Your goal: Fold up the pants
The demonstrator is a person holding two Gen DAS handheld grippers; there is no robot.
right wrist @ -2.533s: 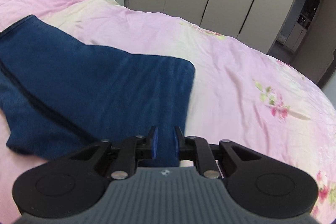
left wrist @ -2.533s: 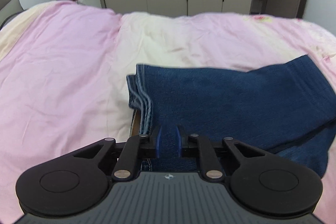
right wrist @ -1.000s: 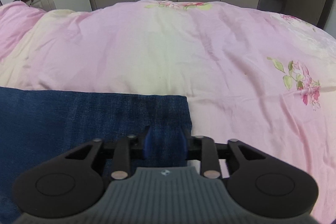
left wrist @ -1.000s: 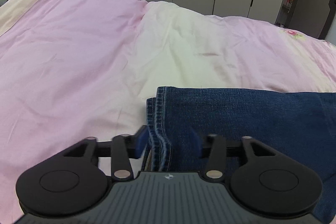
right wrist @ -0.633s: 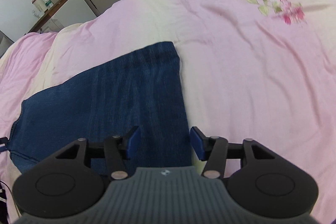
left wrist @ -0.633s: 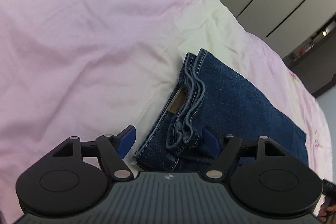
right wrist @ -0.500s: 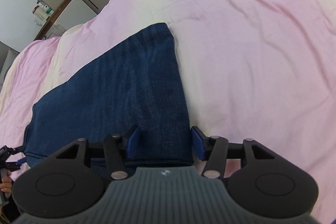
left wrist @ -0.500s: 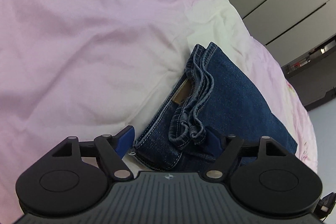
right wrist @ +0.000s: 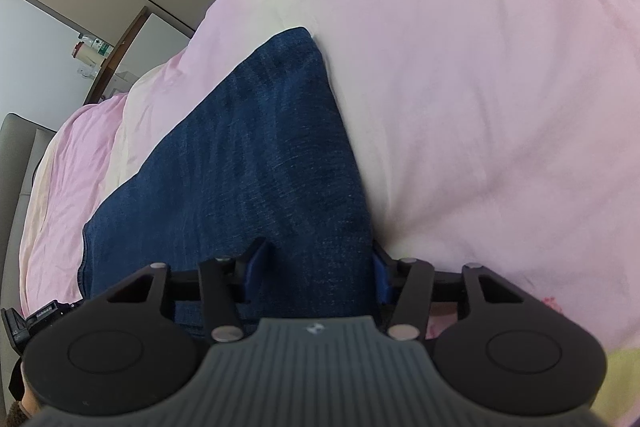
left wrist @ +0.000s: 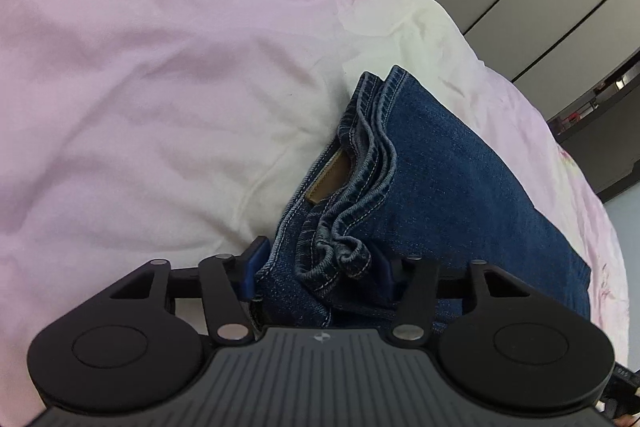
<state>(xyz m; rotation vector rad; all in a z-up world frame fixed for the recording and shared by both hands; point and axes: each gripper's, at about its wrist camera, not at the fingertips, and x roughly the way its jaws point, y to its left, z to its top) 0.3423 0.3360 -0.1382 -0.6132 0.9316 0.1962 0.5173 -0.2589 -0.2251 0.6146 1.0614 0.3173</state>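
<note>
Folded jeans on bed run toward 1 o'clock — left gripper jaws just closed onto waistband bunch; right gripper jaws straddle the fold edge, grip unclear.

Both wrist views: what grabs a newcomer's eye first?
The dark blue jeans, folded and lying on the pink quilt, fill the middle of both views. In the left view their bunched hems and waistband sit between the left tongs, which have just been closing. In the right view the folded edge lies between the right tongs.
</note>
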